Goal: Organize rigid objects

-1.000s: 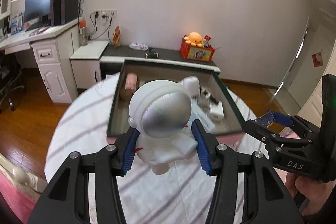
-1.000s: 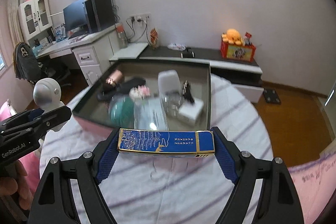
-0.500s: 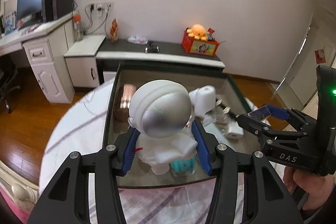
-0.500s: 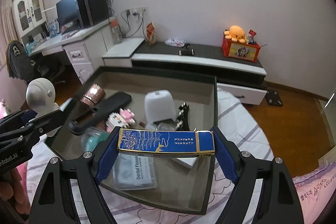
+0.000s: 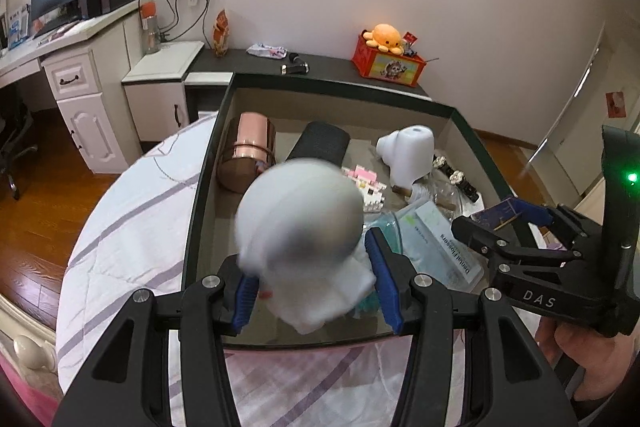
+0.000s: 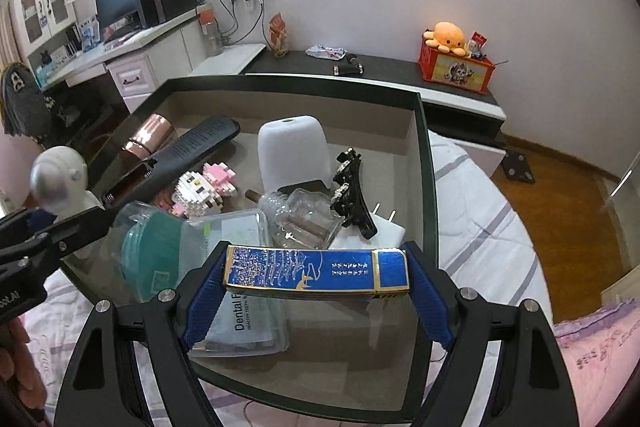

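Two things are going into the dark-rimmed box (image 6: 420, 131) together: my left hand-held gripper (image 5: 316, 283) is clamping the white astronaut figure (image 5: 304, 223), centre frame, and my right hand-held gripper (image 6: 316, 291) is spanning wide on the blue case (image 6: 316, 273), low centre. I am judging bare floor scarce, so I am easing each down clear of the glass bottle (image 6: 304, 219), white humidifier (image 6: 294, 151) and copper tin (image 5: 248, 155) already inside.

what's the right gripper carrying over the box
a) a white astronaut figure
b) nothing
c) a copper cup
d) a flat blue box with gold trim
d: in the right wrist view the right gripper has its jaws closed on the ends of a flat blue box with gold trim, held above the open storage box; the white astronaut figure sits in the left gripper instead.
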`<action>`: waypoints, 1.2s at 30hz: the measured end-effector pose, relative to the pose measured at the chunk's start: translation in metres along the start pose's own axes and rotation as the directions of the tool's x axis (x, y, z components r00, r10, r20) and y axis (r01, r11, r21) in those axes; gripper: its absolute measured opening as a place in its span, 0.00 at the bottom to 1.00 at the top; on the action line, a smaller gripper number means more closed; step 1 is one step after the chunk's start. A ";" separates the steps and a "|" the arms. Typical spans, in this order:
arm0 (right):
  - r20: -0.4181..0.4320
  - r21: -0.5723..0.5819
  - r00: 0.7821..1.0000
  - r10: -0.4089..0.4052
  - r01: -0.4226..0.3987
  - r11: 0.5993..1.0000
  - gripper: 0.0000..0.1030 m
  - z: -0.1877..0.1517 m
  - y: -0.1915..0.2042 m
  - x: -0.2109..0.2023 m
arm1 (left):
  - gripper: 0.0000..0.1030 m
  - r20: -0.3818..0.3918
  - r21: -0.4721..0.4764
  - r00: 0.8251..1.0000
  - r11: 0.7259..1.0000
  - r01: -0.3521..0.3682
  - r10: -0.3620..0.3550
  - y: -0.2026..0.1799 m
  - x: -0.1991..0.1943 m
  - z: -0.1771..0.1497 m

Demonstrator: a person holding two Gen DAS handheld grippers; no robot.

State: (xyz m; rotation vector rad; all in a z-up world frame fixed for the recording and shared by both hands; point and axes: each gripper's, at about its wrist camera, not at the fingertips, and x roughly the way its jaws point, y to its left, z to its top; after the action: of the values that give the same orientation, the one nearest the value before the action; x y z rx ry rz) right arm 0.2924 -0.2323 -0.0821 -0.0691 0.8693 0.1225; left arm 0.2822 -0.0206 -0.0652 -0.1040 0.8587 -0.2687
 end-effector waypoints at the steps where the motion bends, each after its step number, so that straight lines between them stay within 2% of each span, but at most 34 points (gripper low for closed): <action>1: 0.001 -0.001 1.000 0.000 0.000 1.000 0.82 0.000 0.000 0.000 | 0.50 -0.008 -0.002 1.000 1.000 -0.002 0.002 0.000 0.001 -0.002; 4: 0.002 -0.010 1.000 -0.009 0.009 1.000 0.85 0.000 0.001 -0.001 | 0.52 -0.010 -0.003 1.000 1.000 -0.010 0.010 0.001 0.000 -0.005; 7: 0.008 -0.015 1.000 -0.004 0.005 1.000 0.89 -0.001 0.002 -0.002 | 0.62 -0.006 0.006 1.000 1.000 -0.027 0.027 -0.001 -0.003 -0.007; 10: 0.017 -0.016 1.000 0.010 -0.010 1.000 0.99 -0.003 0.006 -0.006 | 0.79 0.008 0.013 0.999 0.999 -0.033 0.033 -0.004 -0.010 -0.006; 12: 0.023 -0.019 1.000 0.013 -0.012 1.000 1.00 -0.003 0.008 -0.009 | 0.94 0.030 0.017 0.999 0.999 -0.039 0.038 -0.007 -0.017 -0.005; 14: 0.031 -0.017 0.999 0.021 -0.021 1.000 1.00 -0.003 0.010 -0.014 | 0.99 0.059 0.025 0.998 0.999 -0.037 0.036 -0.010 -0.028 -0.004; 20: 0.069 0.033 0.997 0.033 -0.036 0.999 1.00 -0.002 0.007 -0.039 | 1.00 0.124 0.017 0.990 0.998 -0.064 0.061 -0.014 -0.062 -0.005; 24: 0.137 0.070 0.990 0.041 -0.051 0.996 1.00 -0.004 0.007 -0.074 | 1.00 0.195 -0.014 0.977 0.997 -0.079 0.080 -0.013 -0.097 -0.009; 28: 0.202 0.083 0.979 0.037 -0.055 0.995 1.00 -0.012 0.012 -0.122 | 1.00 0.259 -0.018 0.960 0.994 -0.109 0.110 -0.020 -0.140 -0.018; 31: 0.254 0.083 0.967 0.034 -0.057 0.995 1.00 -0.026 0.019 -0.165 | 1.00 0.312 -0.004 0.939 0.989 -0.150 0.143 -0.030 -0.181 -0.035; 36: 0.343 0.095 0.939 0.014 -0.050 0.994 1.00 -0.070 0.032 -0.238 | 1.00 0.389 0.016 0.903 0.979 -0.205 0.182 -0.049 -0.239 -0.065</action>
State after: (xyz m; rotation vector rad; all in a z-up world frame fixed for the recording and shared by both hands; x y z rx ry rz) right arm 0.0827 -0.2272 0.0545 0.0620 0.5271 0.1157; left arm 0.0749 -0.0013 0.0774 -0.0157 0.4622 -0.0793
